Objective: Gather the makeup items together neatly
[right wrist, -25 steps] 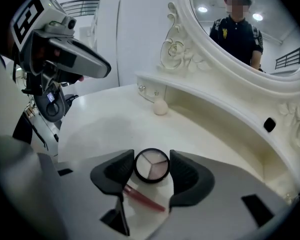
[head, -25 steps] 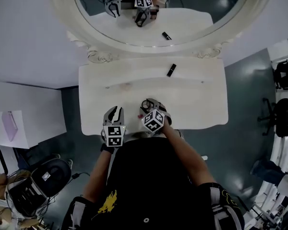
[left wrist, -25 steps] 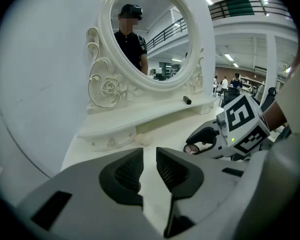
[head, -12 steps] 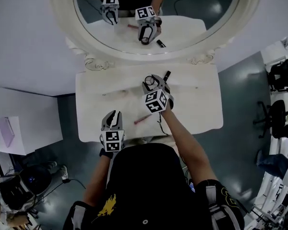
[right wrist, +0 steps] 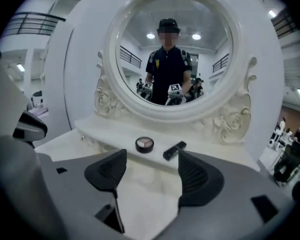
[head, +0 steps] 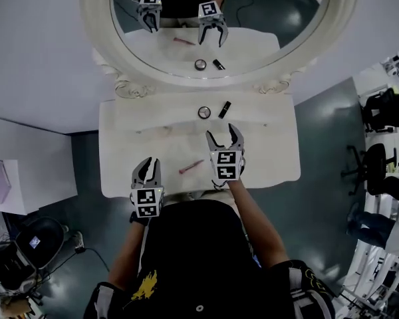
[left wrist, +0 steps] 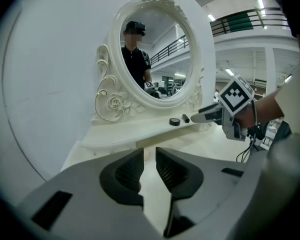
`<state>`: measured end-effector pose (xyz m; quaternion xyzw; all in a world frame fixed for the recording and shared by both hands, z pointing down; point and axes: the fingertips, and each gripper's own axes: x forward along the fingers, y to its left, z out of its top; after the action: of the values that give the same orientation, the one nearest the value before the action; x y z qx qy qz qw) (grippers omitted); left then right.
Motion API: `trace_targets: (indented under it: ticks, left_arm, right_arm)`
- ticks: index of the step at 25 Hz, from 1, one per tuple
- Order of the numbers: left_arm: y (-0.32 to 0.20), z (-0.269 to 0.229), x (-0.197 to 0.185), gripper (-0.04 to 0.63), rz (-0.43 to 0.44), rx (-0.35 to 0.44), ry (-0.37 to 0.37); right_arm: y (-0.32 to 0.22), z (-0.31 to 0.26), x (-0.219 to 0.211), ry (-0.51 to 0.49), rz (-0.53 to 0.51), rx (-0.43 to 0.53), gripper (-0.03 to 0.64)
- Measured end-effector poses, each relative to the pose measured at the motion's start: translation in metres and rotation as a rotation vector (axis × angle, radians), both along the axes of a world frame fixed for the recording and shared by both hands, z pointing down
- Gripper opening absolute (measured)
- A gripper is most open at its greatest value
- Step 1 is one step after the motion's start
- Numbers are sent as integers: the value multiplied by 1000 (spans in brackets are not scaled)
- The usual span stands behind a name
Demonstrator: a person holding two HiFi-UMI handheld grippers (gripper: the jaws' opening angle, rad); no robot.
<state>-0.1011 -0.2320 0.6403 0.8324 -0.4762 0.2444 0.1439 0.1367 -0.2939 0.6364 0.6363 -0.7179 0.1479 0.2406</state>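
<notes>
A round compact and a black lipstick tube lie side by side on the raised back shelf of the white vanity table. The right gripper view shows the same compact and tube just beyond the jaws. A pink pencil lies near the front edge. My right gripper hovers over the table's middle, short of the pair; its jaws have just been opening and nothing is between them. My left gripper is at the front left edge, its pads a narrow gap apart, with nothing between them.
An oval mirror in an ornate white frame rises behind the shelf and reflects both grippers. A white cabinet stands to the left of the table. Office chairs stand on the dark floor at the right.
The right gripper carried the compact from the front edge to the back shelf, let it go beside the black tube, and drew back with jaws wider. The left gripper barely moved.
</notes>
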Motion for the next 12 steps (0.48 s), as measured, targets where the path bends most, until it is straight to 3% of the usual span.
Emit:
trace_targets:
  ticks: [3,6,12]
  left_arm:
    - [3,5,6,83,9,0,38]
    - [7,15,7,81,40,-13,25]
    - [21,14,23,78,77,4,22]
  right_arm:
    - [27,13,15,-12,69,-39,318]
    - [39,19,30,-5,101,-44,301]
    - [-9,10,59,23,163,4,270]
